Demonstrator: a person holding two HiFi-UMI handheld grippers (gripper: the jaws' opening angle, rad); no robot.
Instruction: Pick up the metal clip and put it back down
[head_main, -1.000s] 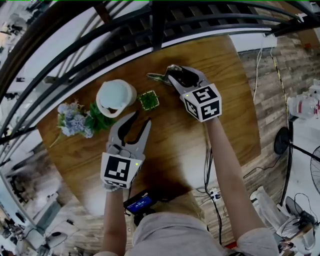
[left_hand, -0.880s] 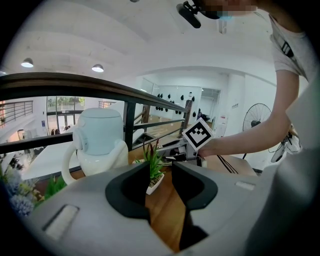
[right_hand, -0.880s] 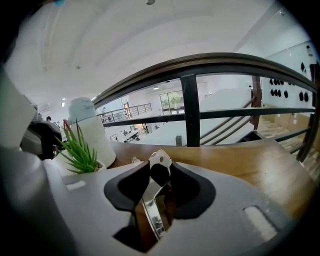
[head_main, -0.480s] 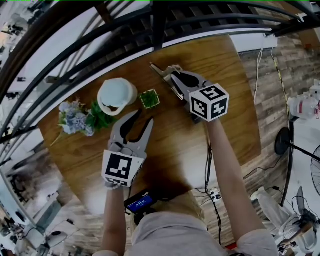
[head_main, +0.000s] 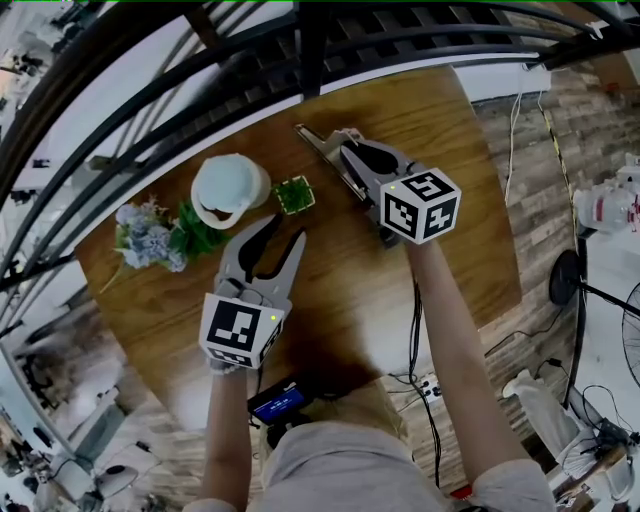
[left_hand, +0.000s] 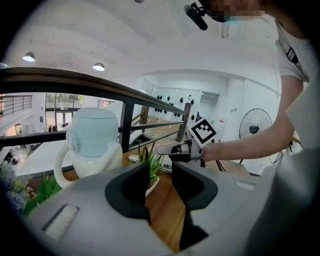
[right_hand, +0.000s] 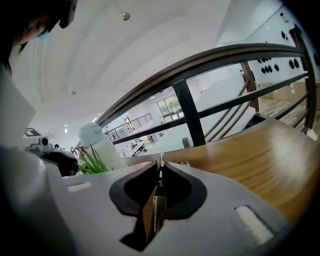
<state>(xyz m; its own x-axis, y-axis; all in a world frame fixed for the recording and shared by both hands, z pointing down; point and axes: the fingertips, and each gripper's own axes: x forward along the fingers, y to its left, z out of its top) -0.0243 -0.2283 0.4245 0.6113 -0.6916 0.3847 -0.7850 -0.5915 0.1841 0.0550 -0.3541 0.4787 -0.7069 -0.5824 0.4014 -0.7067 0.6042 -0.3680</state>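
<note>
Metal clip (head_main: 318, 145), right of the white jug (head_main: 230, 190), pinched flat in right gripper (head_main: 347, 150): likely light, stiff, slippery, so grip mid-handle; left gripper (head_main: 285, 232) spread, empty.

Round wooden table (head_main: 340, 300) under both jaws. Black railing (right_hand: 187, 112) just beyond them. Plank floor (head_main: 560, 150) to the right. Ceiling spotlights (left_hand: 98, 66) lit above.

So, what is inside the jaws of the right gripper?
A metal clip, pinched in the right gripper. Its thin end sticks out past the tips; the part where the jaws close on it is covered.
</note>
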